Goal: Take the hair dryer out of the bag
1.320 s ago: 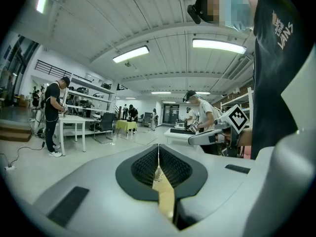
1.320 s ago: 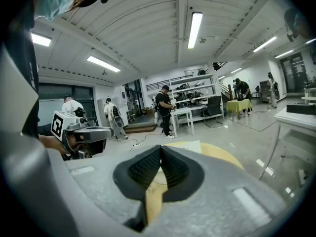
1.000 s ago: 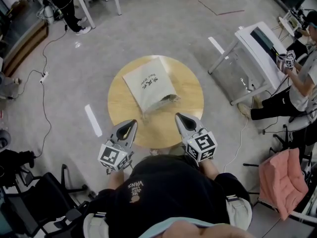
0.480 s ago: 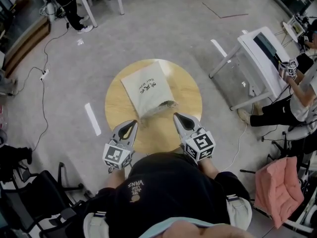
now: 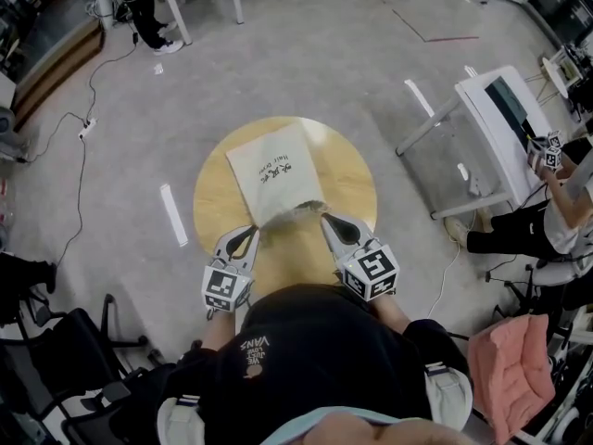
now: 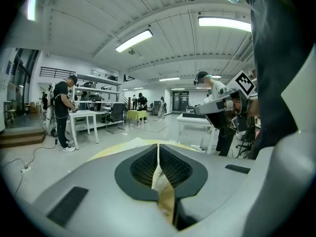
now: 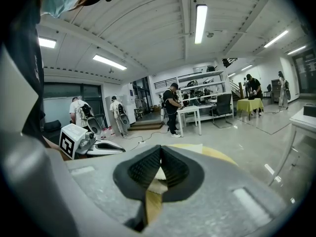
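Observation:
A cream cloth bag (image 5: 275, 170) with dark print lies flat on the round wooden table (image 5: 347, 179), its rumpled mouth (image 5: 295, 214) facing me. No hair dryer shows; the bag's inside is hidden. My left gripper (image 5: 251, 233) is shut and empty, its tip at the near left corner of the bag's mouth. My right gripper (image 5: 325, 219) is also shut and empty, its tip right beside the mouth's right end. In the left gripper view the shut left gripper (image 6: 158, 145) points across the table, with the right gripper (image 6: 223, 104) in sight. The right gripper view shows its shut jaws over the bag (image 7: 190, 146).
A white desk (image 5: 505, 109) stands to the right, with a seated person (image 5: 565, 179) beyond it. A pink cloth (image 5: 505, 364) lies on a chair at lower right. Black chairs (image 5: 65, 360) stand at lower left. Cables (image 5: 83, 137) run over the floor on the left.
Both grippers have moved forward over the table's near edge and closed in on the bag's mouth. They stay shut. The bag has not moved.

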Demonstrator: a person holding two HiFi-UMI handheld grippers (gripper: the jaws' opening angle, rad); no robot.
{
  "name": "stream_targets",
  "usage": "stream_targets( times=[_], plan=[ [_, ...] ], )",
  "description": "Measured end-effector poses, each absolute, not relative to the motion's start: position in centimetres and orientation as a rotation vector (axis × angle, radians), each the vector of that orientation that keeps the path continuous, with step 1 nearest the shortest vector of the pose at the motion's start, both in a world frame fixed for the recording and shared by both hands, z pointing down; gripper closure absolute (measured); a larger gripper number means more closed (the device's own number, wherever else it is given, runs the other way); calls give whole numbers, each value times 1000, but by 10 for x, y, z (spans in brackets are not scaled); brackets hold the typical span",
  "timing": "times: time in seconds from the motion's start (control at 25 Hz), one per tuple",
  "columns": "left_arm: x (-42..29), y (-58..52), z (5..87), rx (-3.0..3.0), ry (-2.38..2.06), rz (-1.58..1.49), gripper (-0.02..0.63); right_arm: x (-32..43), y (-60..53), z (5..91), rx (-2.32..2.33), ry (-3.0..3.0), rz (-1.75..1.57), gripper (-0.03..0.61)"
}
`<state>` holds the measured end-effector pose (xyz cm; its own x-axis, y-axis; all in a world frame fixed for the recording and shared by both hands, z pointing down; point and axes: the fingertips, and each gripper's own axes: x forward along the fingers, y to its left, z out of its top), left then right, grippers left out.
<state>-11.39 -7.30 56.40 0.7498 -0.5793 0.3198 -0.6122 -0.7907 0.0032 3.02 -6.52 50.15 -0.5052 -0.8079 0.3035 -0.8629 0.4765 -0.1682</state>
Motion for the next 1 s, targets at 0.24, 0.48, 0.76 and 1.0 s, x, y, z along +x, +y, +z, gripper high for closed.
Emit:
stream_targets(
  times=[0.24, 0.48, 0.76, 1.0],
  plan=[
    [-113, -84, 588, 2795, -974, 526, 604, 30, -76, 504, 1420, -2538, 451, 580],
    [-113, -94, 610, 2749, -966, 560, 603, 31, -76, 509, 1413, -2521, 466, 580],
    [-115, -107, 624, 2695, -961, 577, 558, 31, -75, 511, 1417, -2504, 472, 580],
    [-108, -107, 637, 2690, -910, 656, 479, 33, -75, 513, 1422, -2495, 481, 580]
  ],
)
